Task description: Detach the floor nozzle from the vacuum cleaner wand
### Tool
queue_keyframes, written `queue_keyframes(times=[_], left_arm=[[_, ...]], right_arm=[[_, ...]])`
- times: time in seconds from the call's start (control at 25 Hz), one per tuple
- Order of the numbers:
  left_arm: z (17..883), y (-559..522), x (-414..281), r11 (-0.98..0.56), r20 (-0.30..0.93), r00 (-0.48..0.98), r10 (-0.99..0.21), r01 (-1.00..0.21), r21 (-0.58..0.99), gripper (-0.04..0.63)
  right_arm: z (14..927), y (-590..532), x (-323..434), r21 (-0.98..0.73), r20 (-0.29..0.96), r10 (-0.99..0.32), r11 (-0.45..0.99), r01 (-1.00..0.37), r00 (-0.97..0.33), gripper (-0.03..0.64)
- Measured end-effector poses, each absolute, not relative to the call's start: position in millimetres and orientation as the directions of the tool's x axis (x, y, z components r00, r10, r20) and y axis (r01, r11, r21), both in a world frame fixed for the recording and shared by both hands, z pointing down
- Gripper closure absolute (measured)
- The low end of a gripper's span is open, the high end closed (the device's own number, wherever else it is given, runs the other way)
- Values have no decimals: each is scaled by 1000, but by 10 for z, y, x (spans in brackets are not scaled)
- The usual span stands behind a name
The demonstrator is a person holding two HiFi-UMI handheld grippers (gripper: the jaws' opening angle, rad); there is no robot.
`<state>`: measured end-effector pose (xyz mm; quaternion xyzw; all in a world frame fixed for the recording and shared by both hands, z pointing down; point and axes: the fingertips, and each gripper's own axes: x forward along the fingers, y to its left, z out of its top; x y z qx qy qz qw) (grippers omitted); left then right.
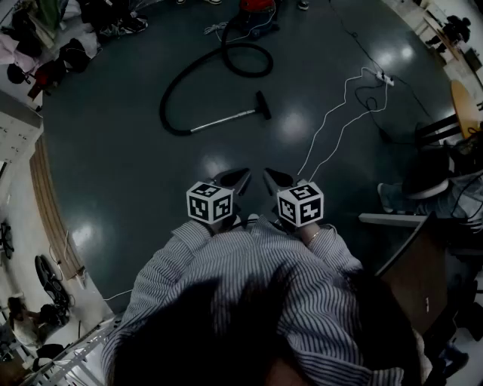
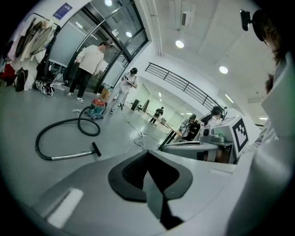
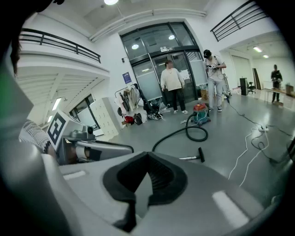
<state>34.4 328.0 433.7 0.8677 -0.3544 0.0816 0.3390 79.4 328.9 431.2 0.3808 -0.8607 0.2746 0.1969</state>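
My left tongs (image 1: 240, 178) and right tongs (image 1: 272, 178) were both clenched tight with nothing between them. I held them side by side just in front of my striped sleeves (image 1: 226, 256), tips angled toward each other and tipped down at the dark floor (image 1: 113, 166). Well ahead of them the floor nozzle (image 1: 263, 105) lay on that floor, joined to the end of the metal wand (image 1: 223, 119), with neither tongs near it. The wand met a black hose (image 1: 175, 83) that curled in a loop toward the vacuum canister (image 1: 257, 6) at the far edge. To the right a white cable (image 1: 332, 114) trailed to a power strip (image 1: 381, 76). Beyond the canister a person in a pale top (image 3: 171, 82) stood by the glass doors (image 3: 152, 69).
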Motion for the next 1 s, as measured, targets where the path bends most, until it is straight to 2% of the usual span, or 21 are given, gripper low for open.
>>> queue_keyframes(times=[0.44, 0.76, 1.0], left_arm=[[4309, 3218, 341, -509, 383, 735, -559, -669, 542, 595], [4365, 3114, 454, -493, 386, 730, -564, -673, 552, 595], [4449, 2960, 533, -471, 388, 709, -589, -691, 548, 594]], right_arm=[[4300, 3225, 766, -317, 553, -537, 571, -757, -637, 615], [4291, 3049, 964, -433, 492, -568, 498, -751, -660, 615], [4429, 2879, 1036, -425, 515, -540, 514, -745, -666, 615]])
